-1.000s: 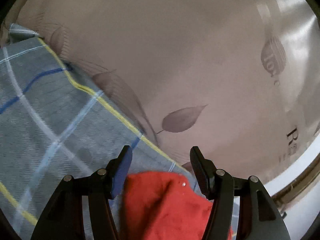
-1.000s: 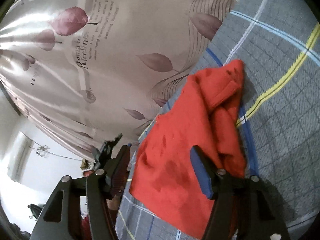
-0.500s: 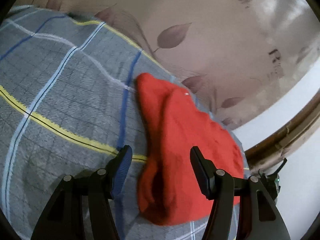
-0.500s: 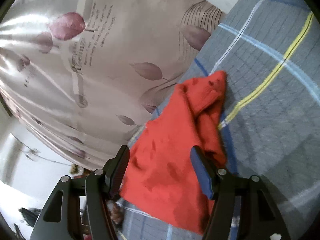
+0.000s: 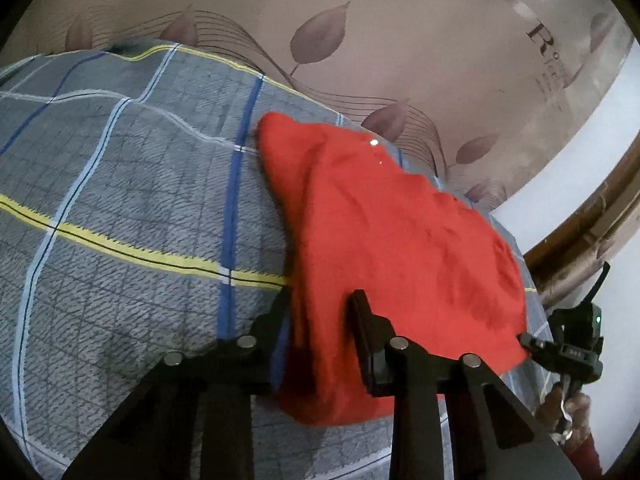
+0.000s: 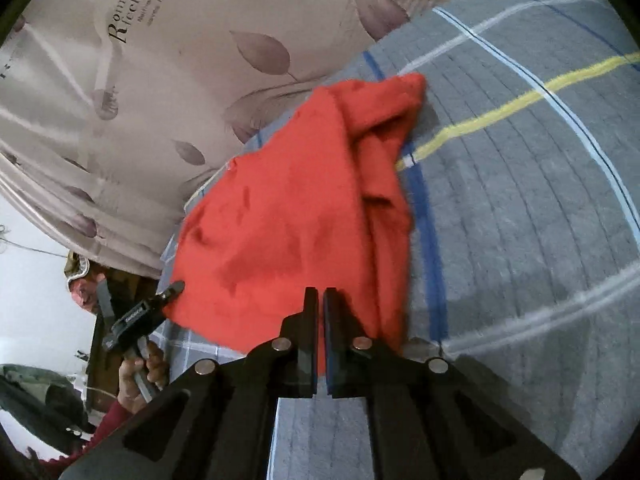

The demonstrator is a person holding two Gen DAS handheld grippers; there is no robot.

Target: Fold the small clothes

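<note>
A small red garment [image 5: 392,248] lies crumpled on a grey plaid blanket [image 5: 120,208]. It also shows in the right wrist view [image 6: 288,216]. My left gripper [image 5: 320,312] is open, its fingers straddling the garment's near left fold. My right gripper [image 6: 320,304] is shut at the garment's near edge; the jaws stand nearly together and red cloth seems pinched between them. In the left wrist view the right gripper [image 5: 568,340] sits at the garment's right corner. In the right wrist view the left gripper [image 6: 136,316] is at the garment's left corner.
A beige curtain with leaf prints [image 5: 400,40] hangs right behind the blanket. A brown wooden frame [image 5: 592,232] and white wall stand at the right. The blanket [image 6: 520,200] stretches wide to the right in the right wrist view.
Both grippers came down to the garment. The right gripper closed from wide open onto its near edge. The left gripper narrowed somewhat around the left fold.
</note>
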